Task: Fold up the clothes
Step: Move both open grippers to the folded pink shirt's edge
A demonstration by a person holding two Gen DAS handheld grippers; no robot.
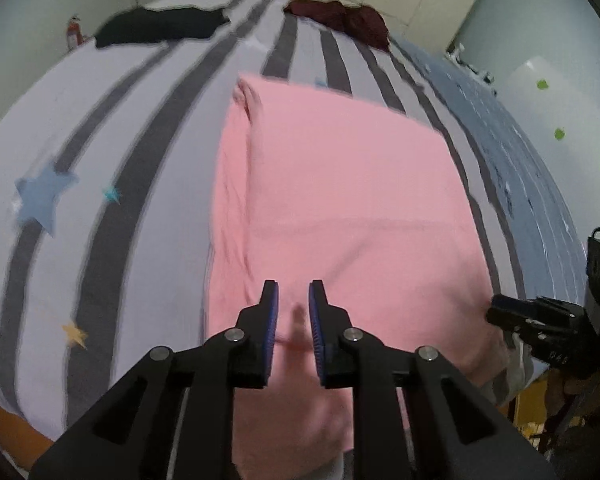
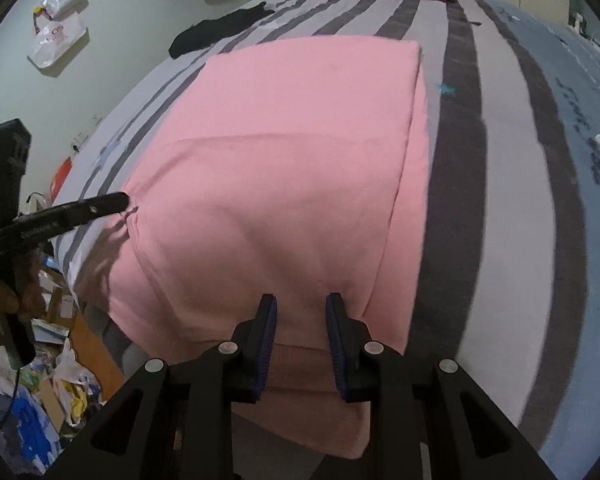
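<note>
A pink garment (image 1: 340, 208) lies partly folded on the striped bed cover (image 1: 100, 160), its near end hanging over the bed's front edge. My left gripper (image 1: 293, 296) is open, its jaws a little apart, just above the garment's near part; a small raised fold of pink cloth stands between the fingers. It also shows in the right wrist view (image 2: 116, 202) at the garment's left edge. My right gripper (image 2: 301, 308) is open over the garment (image 2: 284, 168) near its ribbed hem (image 2: 300, 364). It also shows in the left wrist view (image 1: 500, 312) at the garment's right edge.
A black garment (image 1: 160, 26) and a dark red garment (image 1: 340, 16) lie at the far end of the bed. A blue patterned cover (image 1: 520, 168) lies along the bed's right side. Bags and clutter (image 2: 52, 380) sit on the floor left of the bed.
</note>
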